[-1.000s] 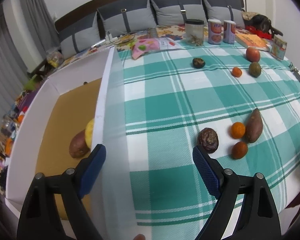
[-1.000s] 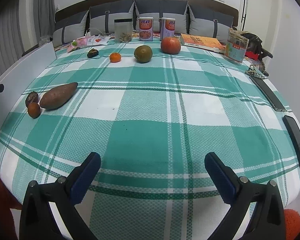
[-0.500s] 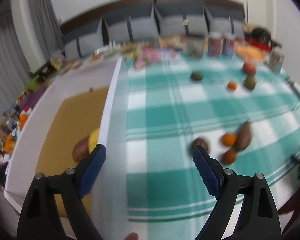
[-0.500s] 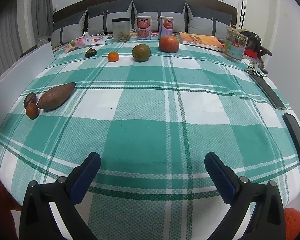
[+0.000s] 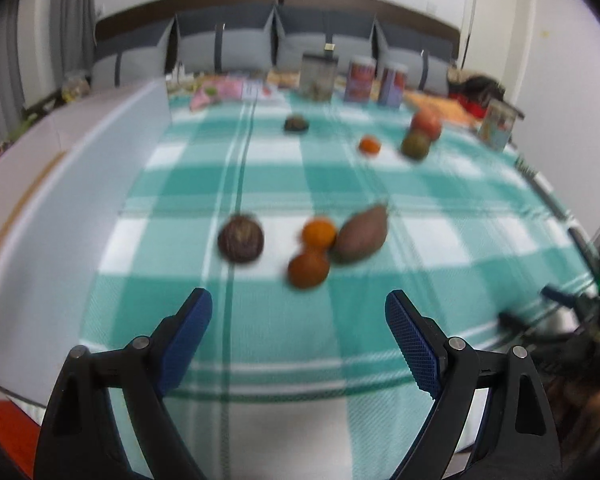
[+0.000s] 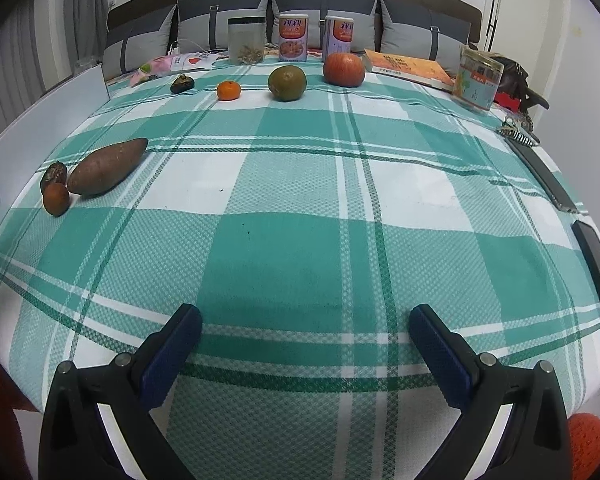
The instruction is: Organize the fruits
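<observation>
Above checked tablecloth (image 6: 300, 248): left claw (image 5: 298, 320) spread wide, empty, facing sweet potato (image 5: 362, 236); right claw (image 6: 306, 332) likewise.

The left gripper (image 5: 298, 322) sits at the bottom of the frame, its blue-padded jaws spread wide with nothing between them, above the green-and-white checked tablecloth (image 5: 440, 208). Just beyond, at center frame, lie a dark round fruit (image 5: 240, 239), two touching oranges (image 5: 319, 233) (image 5: 308, 269) and a sweet potato (image 5: 361, 235) against them. A white box wall (image 5: 80, 184) runs along the left. The view is motion-blurred.
</observation>
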Motion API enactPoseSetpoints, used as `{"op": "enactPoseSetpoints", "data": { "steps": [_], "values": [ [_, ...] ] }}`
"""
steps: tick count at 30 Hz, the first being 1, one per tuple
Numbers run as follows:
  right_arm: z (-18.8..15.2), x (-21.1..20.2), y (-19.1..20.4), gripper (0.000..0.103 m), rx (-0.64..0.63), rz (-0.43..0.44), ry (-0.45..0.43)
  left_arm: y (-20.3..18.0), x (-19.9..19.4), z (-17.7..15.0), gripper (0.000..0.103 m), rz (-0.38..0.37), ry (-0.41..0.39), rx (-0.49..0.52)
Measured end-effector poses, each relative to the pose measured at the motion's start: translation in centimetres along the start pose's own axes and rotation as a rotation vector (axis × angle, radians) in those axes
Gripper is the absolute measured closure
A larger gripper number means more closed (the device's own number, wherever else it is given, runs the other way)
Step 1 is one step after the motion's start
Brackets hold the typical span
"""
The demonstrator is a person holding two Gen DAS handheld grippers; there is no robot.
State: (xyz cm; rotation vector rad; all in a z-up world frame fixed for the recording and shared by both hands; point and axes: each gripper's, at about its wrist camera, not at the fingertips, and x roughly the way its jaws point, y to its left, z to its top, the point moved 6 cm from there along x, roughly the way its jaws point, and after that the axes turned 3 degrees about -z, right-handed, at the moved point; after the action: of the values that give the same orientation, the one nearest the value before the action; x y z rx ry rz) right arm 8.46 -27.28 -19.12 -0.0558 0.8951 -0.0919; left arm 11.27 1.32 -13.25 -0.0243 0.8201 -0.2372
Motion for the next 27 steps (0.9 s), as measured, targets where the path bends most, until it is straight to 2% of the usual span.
{"op": "enactPoseSetpoints", "data": {
  "steps": [7, 11, 27],
  "values": [
    [-0.1, 0.2, -0.1, 0.0, 0.018, 0.008, -0.008, 1.4, 3.0, -3.1, 0.013, 0.035, 0.081, -0.012],
    [-0.2, 0.1, -0.1, 0.0, 0.022, 0.01, -0.022, 1.3, 3.2, -3.4, 0.013, 0.06, 0.043, 0.03],
    [-0.3, 0.0, -0.1, 0.0, 0.036, 0.003, -0.052, 1.3, 3.4, -3.6, 0.007, 0.058, 0.032, 0.047]
  ]
}}
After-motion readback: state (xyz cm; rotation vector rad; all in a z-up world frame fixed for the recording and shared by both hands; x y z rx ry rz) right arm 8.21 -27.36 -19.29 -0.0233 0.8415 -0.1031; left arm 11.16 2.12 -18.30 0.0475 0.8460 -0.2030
